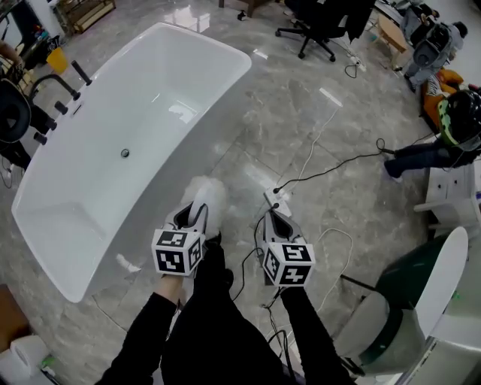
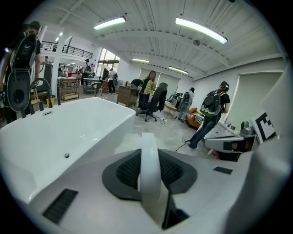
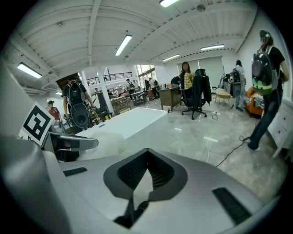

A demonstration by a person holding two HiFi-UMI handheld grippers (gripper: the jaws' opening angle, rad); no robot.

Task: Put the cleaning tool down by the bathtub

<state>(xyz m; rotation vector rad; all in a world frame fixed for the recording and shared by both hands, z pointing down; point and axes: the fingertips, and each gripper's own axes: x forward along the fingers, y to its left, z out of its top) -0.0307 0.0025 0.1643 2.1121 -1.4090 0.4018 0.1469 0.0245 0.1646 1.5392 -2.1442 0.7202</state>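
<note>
Holding cleaning tool point(image 1: 204, 192) by white handle point(image 2: 150, 169), clamped in left hand-held gripper point(image 1: 197, 214); long axis pointing ahead, over floor point(image 1: 316, 150) just beside bathtub point(image 1: 113, 135). Keeping clear with right hand-held gripper point(image 1: 276, 219), farther off, jaws together, empty.

The fluffy white head of the cleaning tool point(image 1: 206, 195) is blurred beyond the left gripper point(image 1: 197, 216), perhaps a duster. Its handle's lower end hides behind the jaws. In the left gripper view the bathtub point(image 2: 68, 132) runs off-frame.

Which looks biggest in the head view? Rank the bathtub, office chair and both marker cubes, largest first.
1. bathtub
2. office chair, though farther away and cut by the frame's top
3. left marker cube and right marker cube: alike, no ranking between them
</note>
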